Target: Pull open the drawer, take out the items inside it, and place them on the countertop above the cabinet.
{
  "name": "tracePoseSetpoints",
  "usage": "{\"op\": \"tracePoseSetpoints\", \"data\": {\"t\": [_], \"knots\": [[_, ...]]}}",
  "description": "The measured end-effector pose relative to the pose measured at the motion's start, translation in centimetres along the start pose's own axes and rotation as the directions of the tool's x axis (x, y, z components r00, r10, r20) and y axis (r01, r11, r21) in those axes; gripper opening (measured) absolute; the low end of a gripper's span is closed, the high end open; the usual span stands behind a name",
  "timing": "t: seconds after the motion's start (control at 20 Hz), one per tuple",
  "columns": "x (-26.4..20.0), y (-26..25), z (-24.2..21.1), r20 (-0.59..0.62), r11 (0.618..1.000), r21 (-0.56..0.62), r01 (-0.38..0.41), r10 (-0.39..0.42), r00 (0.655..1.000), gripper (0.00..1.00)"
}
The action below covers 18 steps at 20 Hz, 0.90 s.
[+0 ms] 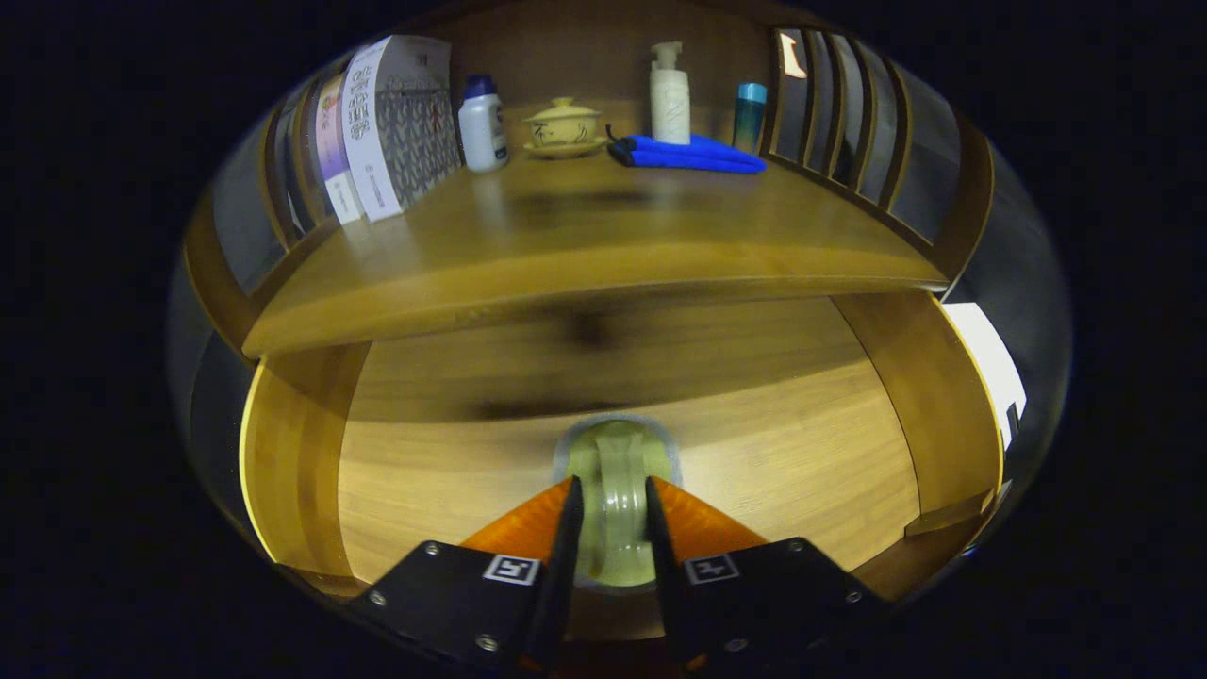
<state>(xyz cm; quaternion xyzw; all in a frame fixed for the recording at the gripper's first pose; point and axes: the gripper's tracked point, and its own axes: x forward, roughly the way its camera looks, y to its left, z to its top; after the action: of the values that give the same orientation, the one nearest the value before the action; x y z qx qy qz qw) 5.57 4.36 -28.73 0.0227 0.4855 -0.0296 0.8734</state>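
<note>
gripper view: looks fwd over open wooden drawer (302,453), pulled out below warm-brown wooden countertop (585,255). gripper (611,514) low in drawer, fingers closed in on both sides of pale green glossy ceramic piece w/ raised centre ridge (615,471); both fingers (571,519) touch its flanks, so clamped on it. piece sits between fingers, on or just above light-wood drawer floor, can't tell which; near middle of drawer, well apart from side walls. no other item seen on drawer floor. dark blurred shadow on drawer's back part, under countertop edge.

on countertop, far back: white boxes/books w/ grey pattern (391,123) standing upright at left, leaning on slatted side rail. beside them white plastic bottle w/ blue cap (482,127), upright. next, yellowish lidded tea bowl on saucer (564,127). then folded blue cloth (688,154) lying flat, w/ white pump bottle (669,99) standing at its back edge, touching or just behind, can't tell. teal cylindrical can (751,115) upright, just beside cloth's right end. dark wooden slatted rail (849,113) along right side of countertop. front half of countertop bare wood.
</note>
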Motion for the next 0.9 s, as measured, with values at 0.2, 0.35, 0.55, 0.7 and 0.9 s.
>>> {"op": "tracePoseSetpoints", "data": {"t": [0.2, 0.35, 0.55, 0.7, 0.9], "knots": [[-0.2, 0.1, -0.3, 0.022, 1.000, 0.014, -0.016, 0.016, 1.000, 0.22], [-1.4, 0.4, -1.2, 0.060, 0.999, 0.016, -0.037, 0.036, 0.998, 0.15], [-5.0, 0.4, -0.5, 0.164, 0.998, 0.004, -0.064, 0.063, 0.984, 0.08], [-8.8, -0.4, 1.3, 0.259, 0.997, 0.027, -0.069, 0.060, 0.964, 0.08], [-12.8, -1.5, 5.5, 0.375, 0.998, 0.042, -0.049, 0.029, 0.927, 0.08]]}}
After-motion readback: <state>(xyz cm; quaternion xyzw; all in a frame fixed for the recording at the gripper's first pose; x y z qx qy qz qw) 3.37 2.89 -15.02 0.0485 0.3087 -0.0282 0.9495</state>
